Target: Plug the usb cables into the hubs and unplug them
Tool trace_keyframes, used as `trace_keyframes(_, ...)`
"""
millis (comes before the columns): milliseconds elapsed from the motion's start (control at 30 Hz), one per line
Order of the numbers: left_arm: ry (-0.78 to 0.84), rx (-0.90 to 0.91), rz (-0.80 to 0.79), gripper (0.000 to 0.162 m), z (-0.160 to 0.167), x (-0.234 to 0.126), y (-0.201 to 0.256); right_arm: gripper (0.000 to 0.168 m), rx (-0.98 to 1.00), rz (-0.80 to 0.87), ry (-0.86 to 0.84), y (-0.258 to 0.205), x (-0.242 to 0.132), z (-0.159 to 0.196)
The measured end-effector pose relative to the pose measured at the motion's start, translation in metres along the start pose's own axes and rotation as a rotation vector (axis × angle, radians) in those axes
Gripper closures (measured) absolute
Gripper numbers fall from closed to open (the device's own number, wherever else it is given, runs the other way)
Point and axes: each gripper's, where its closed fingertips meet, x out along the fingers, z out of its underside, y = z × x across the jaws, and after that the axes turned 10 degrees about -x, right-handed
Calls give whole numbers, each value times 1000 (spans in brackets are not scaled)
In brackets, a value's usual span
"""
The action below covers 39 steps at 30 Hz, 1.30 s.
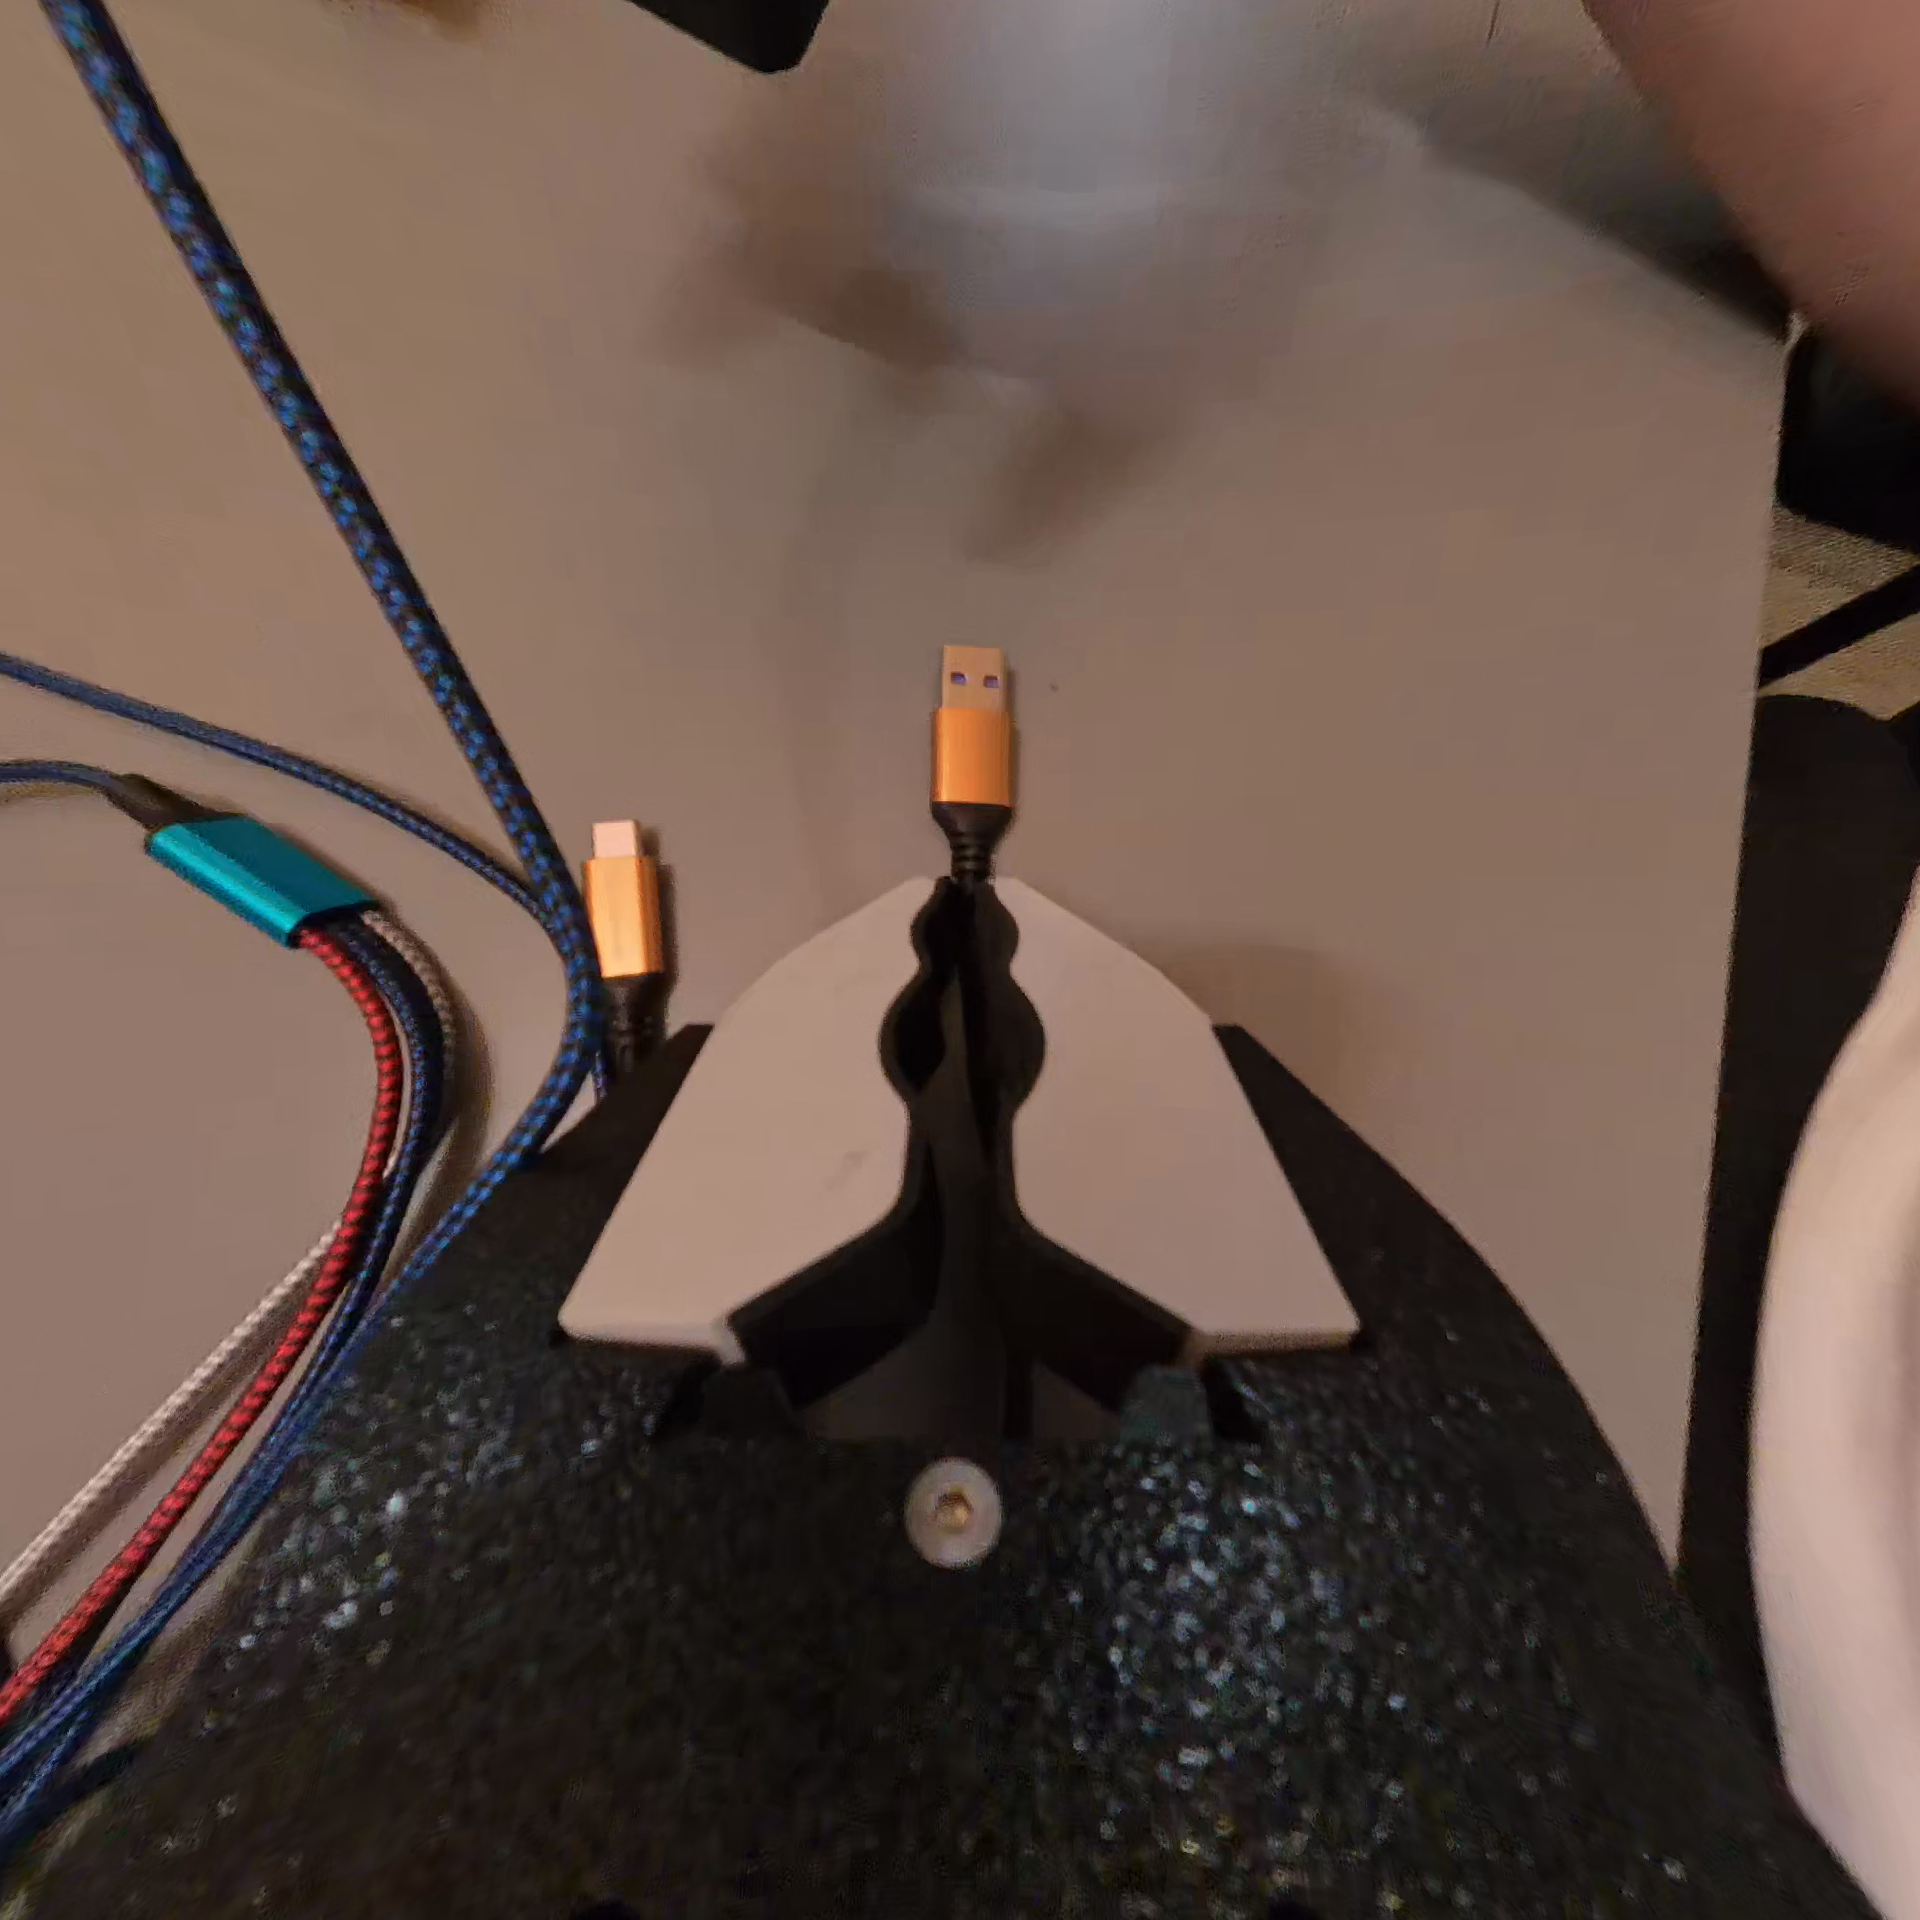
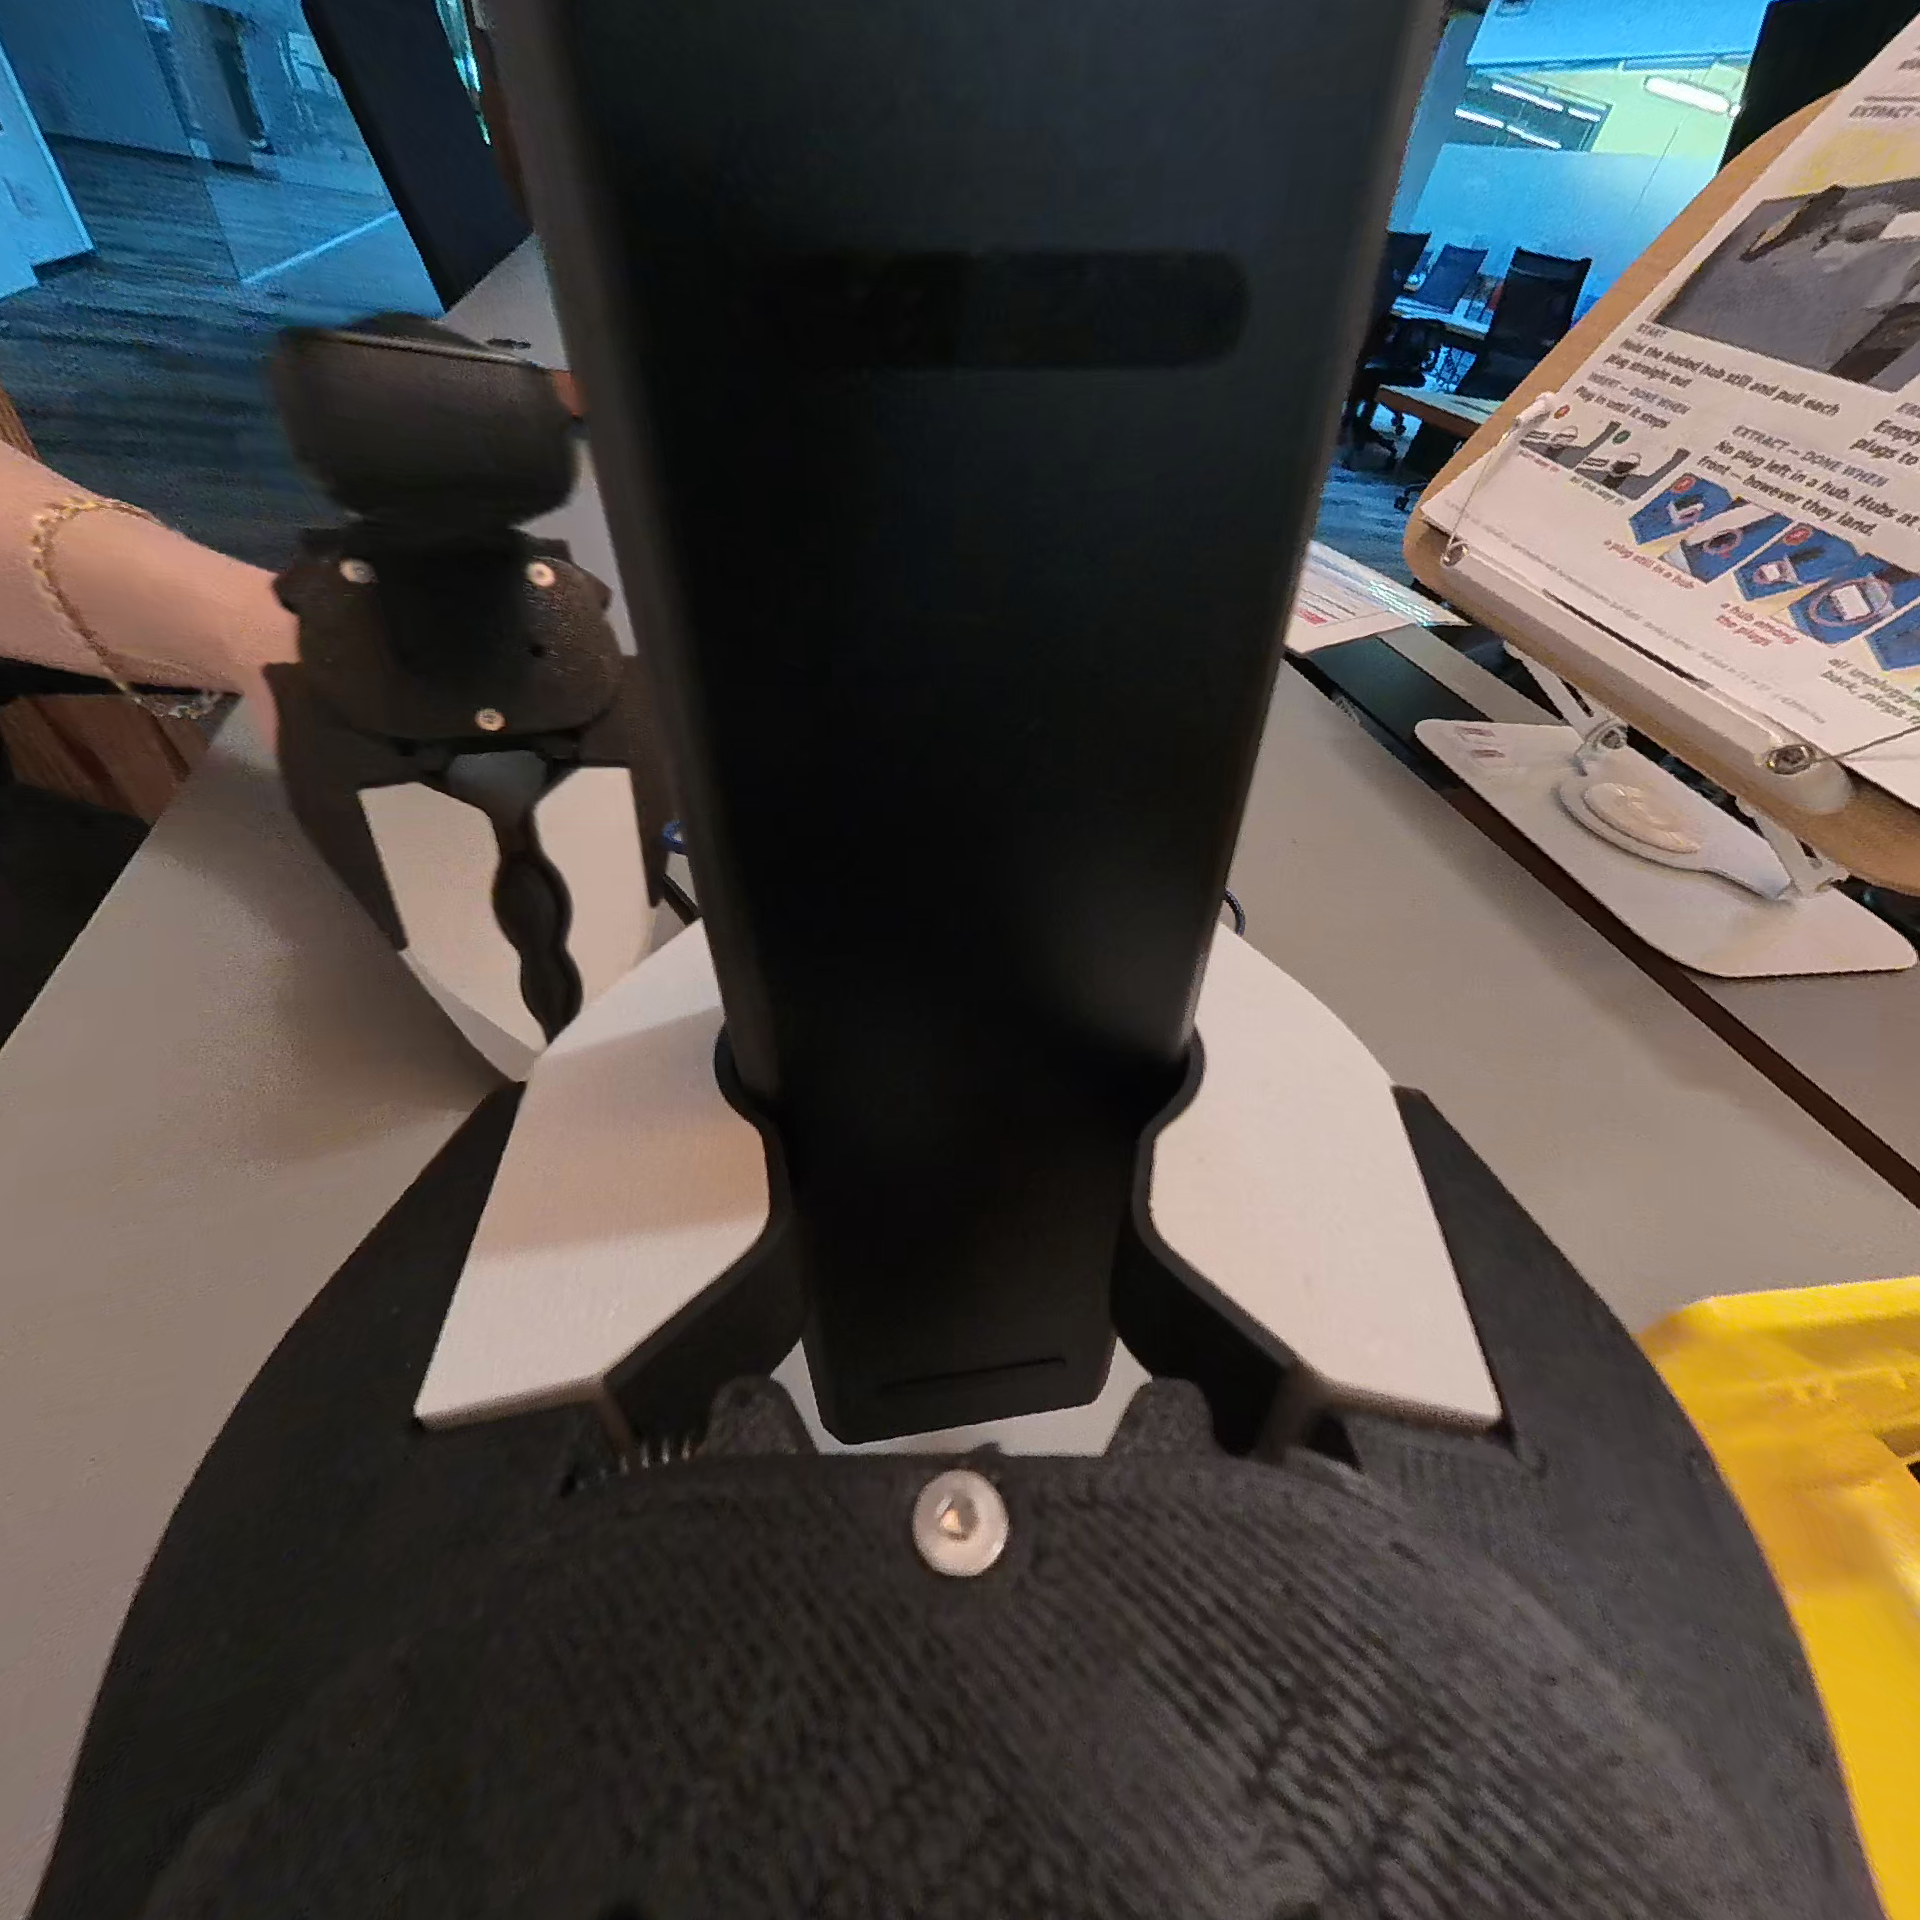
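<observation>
We are working over a pale desk (image 1: 1351, 727), the largest thing in view, and it is carrying almost everything else. Next in size is the black hub (image 2: 956, 623), which we are holding upright in the right claw (image 2: 961, 1049); its two white fingers are closing on the hub's narrow sides, gripping it firmly, we judge so that the hub is staying steady while a plug goes in. To the right on the desk a stand is propping up a clipboard (image 2: 1683, 436) of printed instructions, tilted so that it can be read while working, and a yellow bin (image 2: 1808, 1507) is sitting at the near right edge. The left claw (image 1: 961, 883) is closed on a black cable just behind an orange plug (image 1: 971, 758), so that the plug is sticking out forward past the fingertips, free of the desk and ready to be pushed into a port. The right wrist view is showing that same claw to the left of the hub, near it but not touching. Beside it more cables are lying loose on the desk: a thick blue braided cable (image 1: 343, 488), a teal splitter (image 1: 255, 878) fanning into red, grey and dark strands, and a second, smaller orange plug (image 1: 621, 909) lying unused. The plug is not yet in the hub; lining it up with a port seems the step in hand.
</observation>
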Motion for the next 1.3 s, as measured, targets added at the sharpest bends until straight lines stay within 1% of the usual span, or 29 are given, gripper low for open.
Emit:
trace_keyframes(33,-10,-14,13,159,0,0,-1,95,0,-1,4,0,1,-1)
trace_keyframes(133,9,44,18,158,0,0,0,95,2,-4,7,-1,1,-1)
trace_keyframes(233,34,-5,62,159,-1,-6,1,95,-7,-5,0,-1,1,0)
trace_keyframes(333,134,-91,122,160,-19,-30,4,95,-10,-13,19,-3,1,-3)
trace_keyframes(433,173,-147,153,160,-46,-71,8,95,-5,-40,62,-7,4,-9)
trace_keyframes(533,115,-150,159,160,-69,-107,9,95,7,-80,131,-15,10,-19)
trace_keyframes(667,-17,-97,73,160,-90,-129,0,95,36,-146,230,-27,18,-37)
trace_keyframes(733,-61,-77,30,160,-100,-132,-6,95,41,-174,258,-33,21,-43)
trace_keyframes(833,-100,-56,26,161,-112,-133,-6,95,40,-193,267,-37,25,-46)
trace_keyframes(1000,-211,-38,11,160,-108,-124,-8,95,37,-208,268,-41,28,-47)
trace_keyframes(1300,-224,-49,22,160,-114,-117,-8,95,29,-212,256,-43,30,-46)
